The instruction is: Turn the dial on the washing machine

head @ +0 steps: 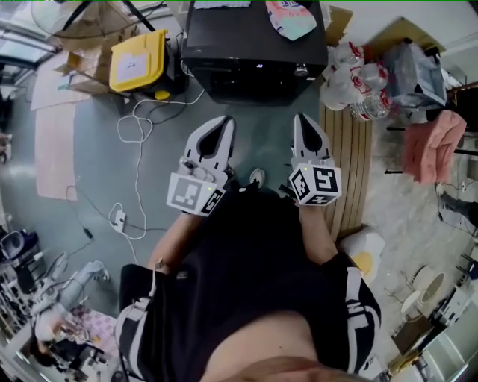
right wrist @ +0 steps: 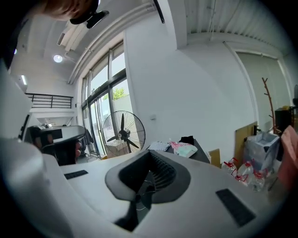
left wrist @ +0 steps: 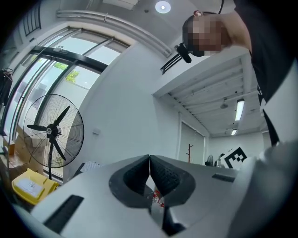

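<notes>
A black washing machine (head: pixel 254 52) stands on the floor ahead of me, with a small round dial (head: pixel 301 71) at its front right corner and a patterned cloth (head: pixel 290 16) on top. Both grippers hang in the air short of it, touching nothing. My left gripper (head: pixel 224 121) points at the machine's front; its jaws meet at the tips (left wrist: pixel 149 158) with nothing between them. My right gripper (head: pixel 302 119) is a little below the dial, jaws together (right wrist: pixel 149 154) and empty. The right gripper view shows the machine's top (right wrist: pixel 199 149) far off.
A yellow box (head: pixel 138 60) and cardboard lie left of the machine, with a white cable (head: pixel 134 127) looping over the floor. A wooden pallet (head: pixel 351 157), water bottles (head: pixel 358 86) and a pink cloth (head: pixel 433 145) are to the right. A standing fan (left wrist: pixel 51 132) is near the windows.
</notes>
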Tool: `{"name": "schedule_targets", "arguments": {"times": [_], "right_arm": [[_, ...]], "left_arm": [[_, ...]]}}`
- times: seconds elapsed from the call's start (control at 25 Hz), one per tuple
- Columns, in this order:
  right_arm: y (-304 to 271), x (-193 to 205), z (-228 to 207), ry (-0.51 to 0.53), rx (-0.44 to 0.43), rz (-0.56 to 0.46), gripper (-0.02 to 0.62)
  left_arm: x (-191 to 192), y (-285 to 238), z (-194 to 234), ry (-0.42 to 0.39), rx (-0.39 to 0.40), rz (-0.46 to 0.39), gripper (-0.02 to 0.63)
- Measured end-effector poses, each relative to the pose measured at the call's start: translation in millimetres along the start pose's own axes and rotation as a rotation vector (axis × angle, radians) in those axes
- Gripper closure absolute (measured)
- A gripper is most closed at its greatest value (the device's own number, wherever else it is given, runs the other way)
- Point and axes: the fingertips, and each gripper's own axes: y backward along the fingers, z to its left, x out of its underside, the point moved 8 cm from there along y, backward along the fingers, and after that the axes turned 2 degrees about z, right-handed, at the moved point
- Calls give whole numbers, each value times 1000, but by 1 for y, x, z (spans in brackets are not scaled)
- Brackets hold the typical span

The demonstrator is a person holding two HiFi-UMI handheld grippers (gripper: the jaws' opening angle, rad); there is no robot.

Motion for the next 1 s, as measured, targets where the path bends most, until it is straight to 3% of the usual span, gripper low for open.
{"name": "schedule_targets", "arguments": {"times": [0.32, 1.0], "right_arm": [[13, 9, 30, 0, 19, -14, 571], [15, 16, 46, 18, 62, 1, 571]], "left_arm": [[4, 21, 22, 16, -2, 1, 584], [6, 30, 31, 26, 37, 1, 584]]}}
